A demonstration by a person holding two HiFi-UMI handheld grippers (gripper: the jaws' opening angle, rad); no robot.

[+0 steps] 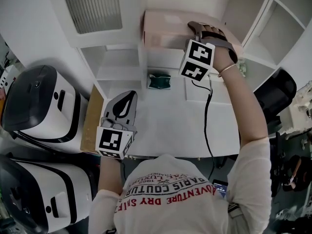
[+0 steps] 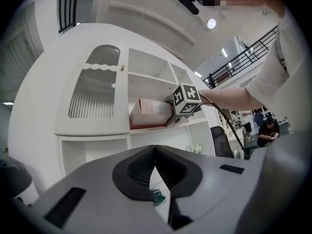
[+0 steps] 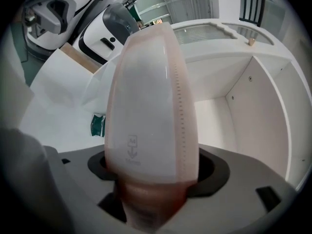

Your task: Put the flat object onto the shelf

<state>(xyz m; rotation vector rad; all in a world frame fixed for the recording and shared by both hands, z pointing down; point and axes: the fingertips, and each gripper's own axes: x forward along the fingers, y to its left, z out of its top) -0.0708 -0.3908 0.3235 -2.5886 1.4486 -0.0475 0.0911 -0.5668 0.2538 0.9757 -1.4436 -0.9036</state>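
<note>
The flat object is a pale pink box (image 1: 165, 30) lying on a shelf board (image 1: 168, 51) of the white cabinet. My right gripper (image 1: 196, 31) reaches up to its right end. In the right gripper view the box (image 3: 148, 106) stands lengthwise between the jaws of the right gripper (image 3: 153, 177), with dark gaps either side, so the pads do not press it. The shelf compartment (image 3: 229, 126) lies to its right. My left gripper (image 1: 126, 99) hangs low over the table, shut and empty. The left gripper (image 2: 155, 147) looks up at the box (image 2: 148, 112).
A small green packet (image 1: 159, 81) lies on the white table (image 1: 170, 126) below the shelf. Two white-and-black machines (image 1: 44, 106) stand at the left beside a brown board (image 1: 92, 121). A black chair (image 1: 275, 94) is at the right. A black cable (image 1: 207, 116) trails from the right gripper.
</note>
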